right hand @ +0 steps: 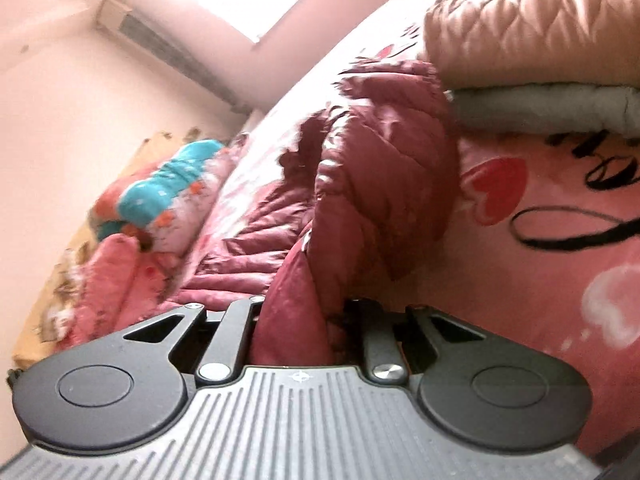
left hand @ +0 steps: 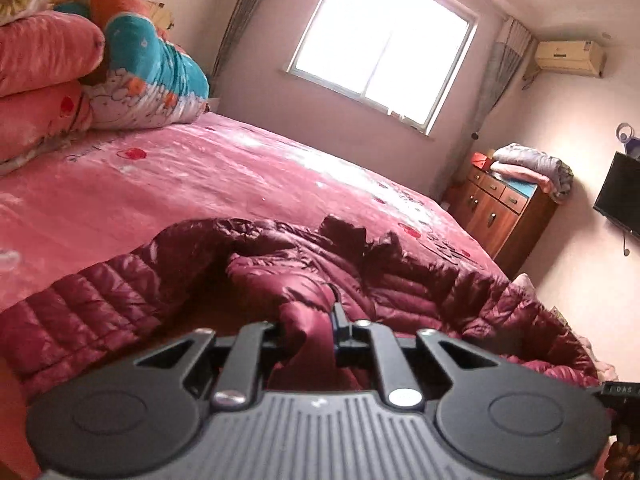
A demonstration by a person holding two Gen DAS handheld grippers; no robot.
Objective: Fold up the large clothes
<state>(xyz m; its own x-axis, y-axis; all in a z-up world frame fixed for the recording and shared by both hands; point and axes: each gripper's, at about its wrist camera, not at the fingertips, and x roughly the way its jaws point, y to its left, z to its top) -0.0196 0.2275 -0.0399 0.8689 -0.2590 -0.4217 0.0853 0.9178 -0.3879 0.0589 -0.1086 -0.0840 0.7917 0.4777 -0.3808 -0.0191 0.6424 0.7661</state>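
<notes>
A dark red quilted down jacket (left hand: 400, 280) lies crumpled on the pink bedspread (left hand: 200, 176). In the left wrist view, my left gripper (left hand: 316, 320) is shut on a fold of the jacket's edge, and the fabric bunches up between its fingers. The right wrist view is tilted and somewhat blurred. There the jacket (right hand: 380, 184) rises in a puffy ridge from my right gripper (right hand: 304, 312), which is shut on a thick fold of it. Both pairs of fingertips are mostly buried in the cloth.
Folded pink quilts (left hand: 48, 80) and a teal patterned quilt (left hand: 160, 68) are stacked at the bed's head. A tan quilted blanket (right hand: 540, 20) lies beside the jacket. Past the bed's far corner stand a wooden cabinet (left hand: 504, 208) and a wall-mounted TV (left hand: 620, 192).
</notes>
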